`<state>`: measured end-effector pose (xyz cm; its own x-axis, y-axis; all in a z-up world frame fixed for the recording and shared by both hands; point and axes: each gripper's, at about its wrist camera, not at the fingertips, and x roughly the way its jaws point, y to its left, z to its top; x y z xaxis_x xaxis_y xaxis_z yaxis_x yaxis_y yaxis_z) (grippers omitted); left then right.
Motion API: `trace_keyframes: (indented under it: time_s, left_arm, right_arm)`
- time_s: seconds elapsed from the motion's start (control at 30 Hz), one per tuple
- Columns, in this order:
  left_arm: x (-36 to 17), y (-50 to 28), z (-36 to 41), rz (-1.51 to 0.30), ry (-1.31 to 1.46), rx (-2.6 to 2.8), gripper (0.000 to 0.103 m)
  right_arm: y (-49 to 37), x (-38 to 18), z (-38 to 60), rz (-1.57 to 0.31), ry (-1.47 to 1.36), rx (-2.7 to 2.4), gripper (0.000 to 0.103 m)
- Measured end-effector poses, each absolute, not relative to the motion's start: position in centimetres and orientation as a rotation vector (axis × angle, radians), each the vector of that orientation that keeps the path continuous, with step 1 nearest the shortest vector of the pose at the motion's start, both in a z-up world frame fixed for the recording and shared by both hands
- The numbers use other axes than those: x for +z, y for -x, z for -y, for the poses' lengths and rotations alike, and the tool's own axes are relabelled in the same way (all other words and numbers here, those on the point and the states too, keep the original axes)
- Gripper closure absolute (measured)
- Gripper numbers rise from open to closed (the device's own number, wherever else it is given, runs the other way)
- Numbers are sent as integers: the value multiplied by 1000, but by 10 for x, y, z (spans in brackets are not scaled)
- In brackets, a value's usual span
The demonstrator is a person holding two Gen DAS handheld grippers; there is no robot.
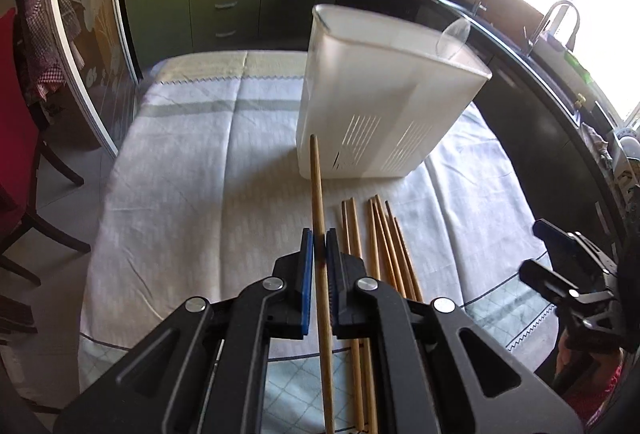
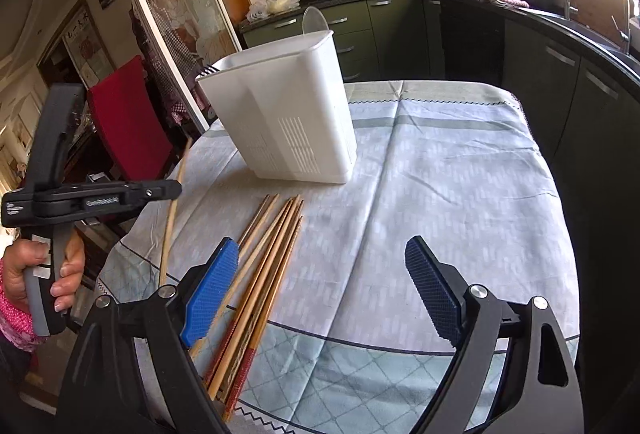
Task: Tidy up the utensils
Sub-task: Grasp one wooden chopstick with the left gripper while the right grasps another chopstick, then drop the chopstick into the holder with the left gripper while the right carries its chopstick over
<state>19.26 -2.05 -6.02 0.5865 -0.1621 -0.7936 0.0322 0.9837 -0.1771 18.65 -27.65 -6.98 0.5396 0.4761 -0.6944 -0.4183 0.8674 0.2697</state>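
My left gripper (image 1: 319, 239) is shut on a single wooden chopstick (image 1: 318, 190), which is lifted off the table and points toward the white slotted utensil holder (image 1: 384, 106). Several more wooden chopsticks (image 1: 384, 242) lie on the tablecloth in front of the holder. In the right wrist view the same pile of chopsticks (image 2: 272, 254) lies beside the left pad of my right gripper (image 2: 320, 250), which is open with nothing between its fingers. The left gripper (image 2: 100, 194) with its chopstick (image 2: 174, 210) is at the far left there. The holder (image 2: 288, 114) stands upright with a clear plastic spoon (image 2: 314, 20) sticking out.
A pale checked tablecloth (image 2: 440, 174) covers the table. A red-backed chair (image 2: 124, 114) stands by the table's left side, next to a sliding glass door. Dark kitchen counters (image 2: 560, 34) with a sink run along the back and right. A hand (image 2: 60, 274) grips the left tool.
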Motion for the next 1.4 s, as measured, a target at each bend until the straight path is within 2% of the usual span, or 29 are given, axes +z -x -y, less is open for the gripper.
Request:
trace_keyframes:
  time_s: [0.2,0.27,0.33,0.4,0.6,0.9,1.07,1.23,1.4]
  left_arm:
    - [-21,-140,14,-735,110,-116,96]
    - [-17,-129,14,-692,97,-115,97]
    - [-16,-119,17,-664,80,-113,96]
    - [-15,-112,19,-644,68,-112,96]
    - [-13,-105,15,-631,56,-130,96]
    - [-12,-100,17,-623,42,-138,96]
    - [-12,-100,17,-621,37,-138,96]
    - [-12,-100,19,-620,30,-140,96]
    - [-11,-99,20,-620,27,-140,96]
  right_arm:
    - [-213,-86,255,-984,-81,558,21]
    - [-226,-94,247,-1047,-76,550,29]
    - [-236,-103,239,-1104,-64,542,43]
    - [-245,-112,231,-1152,-42,530,46]
    - [-253,-128,207,-1196,60,493,66]
    - [-258,-140,194,-1224,117,459,66]
    - [-258,-141,186,-1220,147,446,69]
    - [-248,-144,167,-1218,204,452,77]
    - [-244,-145,154,-1207,256,434,78]
